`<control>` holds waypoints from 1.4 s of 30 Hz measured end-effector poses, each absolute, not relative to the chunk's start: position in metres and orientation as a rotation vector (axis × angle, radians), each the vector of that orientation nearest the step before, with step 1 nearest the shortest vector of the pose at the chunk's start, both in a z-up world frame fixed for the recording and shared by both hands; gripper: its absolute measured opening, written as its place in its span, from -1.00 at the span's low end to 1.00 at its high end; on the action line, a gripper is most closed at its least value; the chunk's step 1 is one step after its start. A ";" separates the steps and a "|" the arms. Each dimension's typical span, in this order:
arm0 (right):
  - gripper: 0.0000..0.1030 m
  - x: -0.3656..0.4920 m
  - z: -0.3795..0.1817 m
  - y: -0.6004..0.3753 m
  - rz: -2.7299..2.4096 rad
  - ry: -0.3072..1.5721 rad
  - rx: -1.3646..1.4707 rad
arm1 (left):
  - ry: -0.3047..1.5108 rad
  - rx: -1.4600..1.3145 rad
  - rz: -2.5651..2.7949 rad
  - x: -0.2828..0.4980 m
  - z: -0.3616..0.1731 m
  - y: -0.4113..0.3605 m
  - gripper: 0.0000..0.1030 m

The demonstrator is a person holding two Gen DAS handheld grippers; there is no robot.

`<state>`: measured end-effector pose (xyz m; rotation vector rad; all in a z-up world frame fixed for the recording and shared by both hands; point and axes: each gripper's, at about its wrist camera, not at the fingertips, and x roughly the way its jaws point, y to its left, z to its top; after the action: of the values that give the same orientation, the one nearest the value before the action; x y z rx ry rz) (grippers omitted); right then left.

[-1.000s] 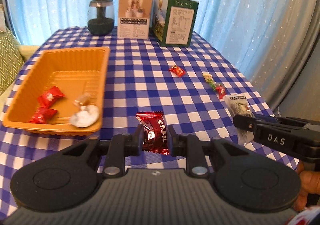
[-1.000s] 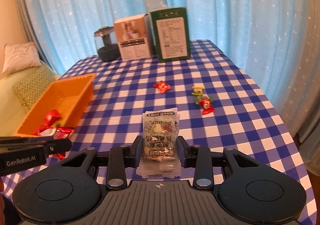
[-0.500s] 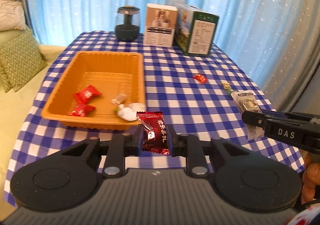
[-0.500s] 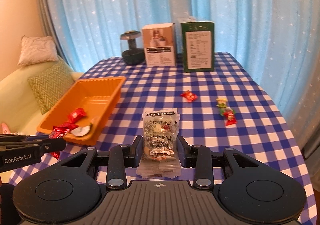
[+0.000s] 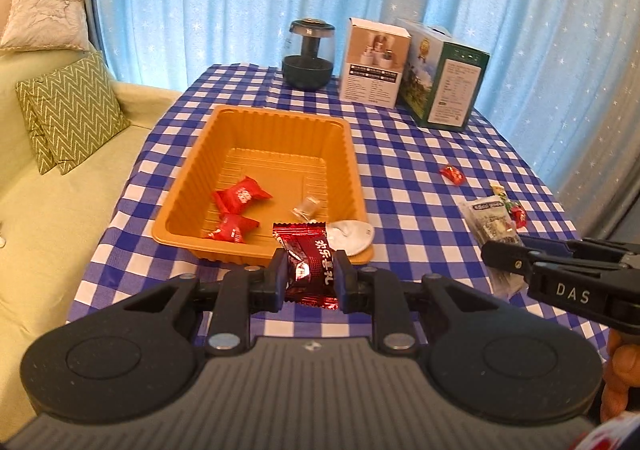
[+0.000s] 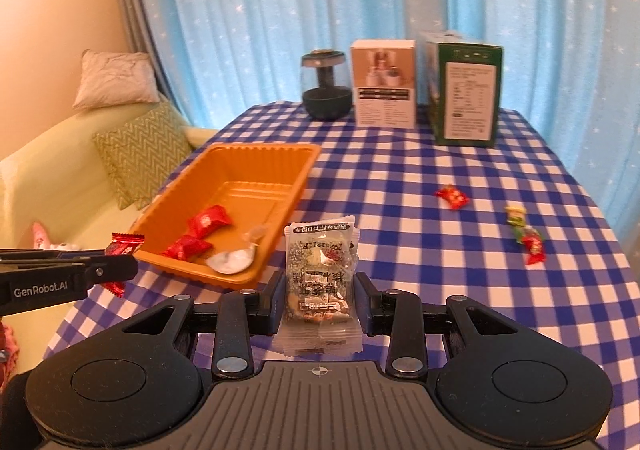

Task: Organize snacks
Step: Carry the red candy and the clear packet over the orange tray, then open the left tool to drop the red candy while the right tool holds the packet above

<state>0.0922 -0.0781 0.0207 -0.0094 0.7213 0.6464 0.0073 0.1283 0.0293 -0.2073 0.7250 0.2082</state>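
With my left tool (image 5: 310, 275) pinching the red candy (image 5: 310, 268) short of the orange tray (image 5: 276, 122) and my right tool (image 6: 318, 304) clamping the clear snack packet (image 6: 320, 278), I should carry each past the rim before letting go.

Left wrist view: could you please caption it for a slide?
Left gripper holds a dark red snack near the orange tray.
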 end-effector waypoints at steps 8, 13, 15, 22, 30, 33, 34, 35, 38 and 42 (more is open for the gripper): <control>-0.29 0.102 0.021 -0.044 0.693 0.726 -0.022 | 0.722 -0.214 0.233 0.016 0.026 0.152 -0.59; -0.29 0.112 0.021 -0.022 0.716 0.730 -0.019 | 0.722 -0.209 0.238 0.026 0.025 0.166 -0.59; -0.29 0.117 0.022 -0.014 0.725 0.730 -0.019 | 0.725 -0.208 0.239 0.031 0.024 0.172 -0.59; -0.29 0.136 0.020 0.018 0.750 0.738 -0.026 | 0.732 -0.205 0.236 0.046 0.019 0.192 -0.59; -0.29 0.163 0.007 0.052 0.768 0.780 -0.040 | 0.752 -0.193 0.228 0.071 0.008 0.212 -0.59; -0.29 0.171 0.002 0.062 0.772 0.792 -0.045 | 0.763 -0.189 0.221 0.081 0.003 0.218 -0.59; -0.29 0.174 0.000 0.065 0.773 0.794 -0.049 | 0.766 -0.190 0.217 0.084 0.001 0.221 -0.59; -0.29 0.176 -0.001 0.069 0.774 0.796 -0.052 | 0.770 -0.188 0.216 0.088 0.000 0.223 -0.59; -0.29 0.181 -0.005 0.077 0.779 0.797 -0.062 | 0.777 -0.183 0.212 0.096 -0.004 0.228 -0.59; -0.29 0.186 -0.008 0.085 0.785 0.798 -0.072 | 0.787 -0.181 0.204 0.106 -0.010 0.233 -0.59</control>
<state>0.1862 0.0848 -0.0082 -0.0716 0.7976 0.7852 0.1064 0.2333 -0.0095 -0.1815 0.7872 0.2041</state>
